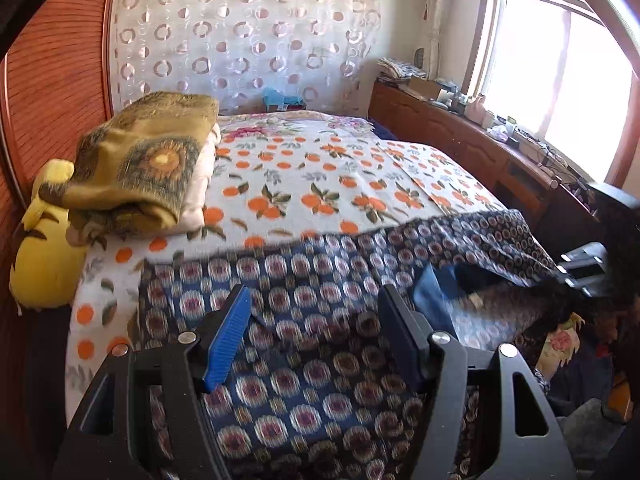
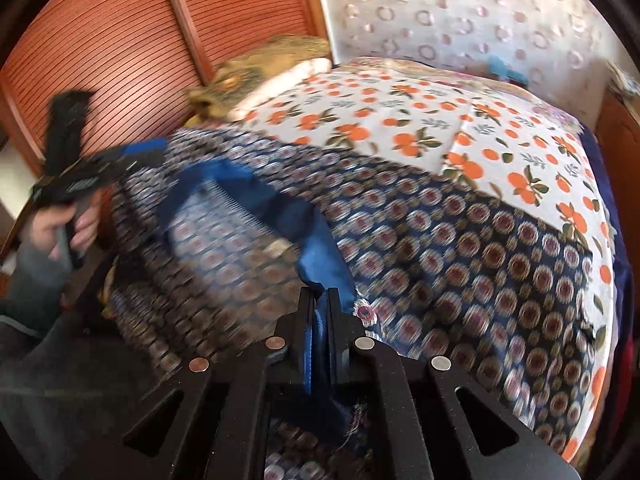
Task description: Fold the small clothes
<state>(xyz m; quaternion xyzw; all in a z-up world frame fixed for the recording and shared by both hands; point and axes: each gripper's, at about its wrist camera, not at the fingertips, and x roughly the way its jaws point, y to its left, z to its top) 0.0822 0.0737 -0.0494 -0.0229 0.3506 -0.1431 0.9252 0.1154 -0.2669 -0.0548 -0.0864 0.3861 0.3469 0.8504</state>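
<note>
Navy cloth printed with round medallions, the garment (image 1: pixel 320 360), lies spread over the near part of the bed (image 1: pixel 320 184), on an orange-print sheet. Its blue lining (image 2: pixel 316 256) shows where an edge is turned up. The right gripper (image 2: pixel 320 304) points down at the bed, its jaws pressed together on that blue edge, with the fabric pinched between the pads. The left gripper (image 1: pixel 316 320) hangs over the garment with its jaws wide apart and nothing between them; the cloth lies below its blue pads (image 1: pixel 228 336). In the right wrist view the left gripper (image 2: pixel 140 156) is blurred at the garment's far left edge, held by a hand (image 2: pixel 60 228) in a grey sleeve (image 2: pixel 36 280). A folded brown blanket (image 1: pixel 140 168) sits on the far left of the bed, well apart from the garment, beside a yellow plush toy (image 1: pixel 44 256).
</note>
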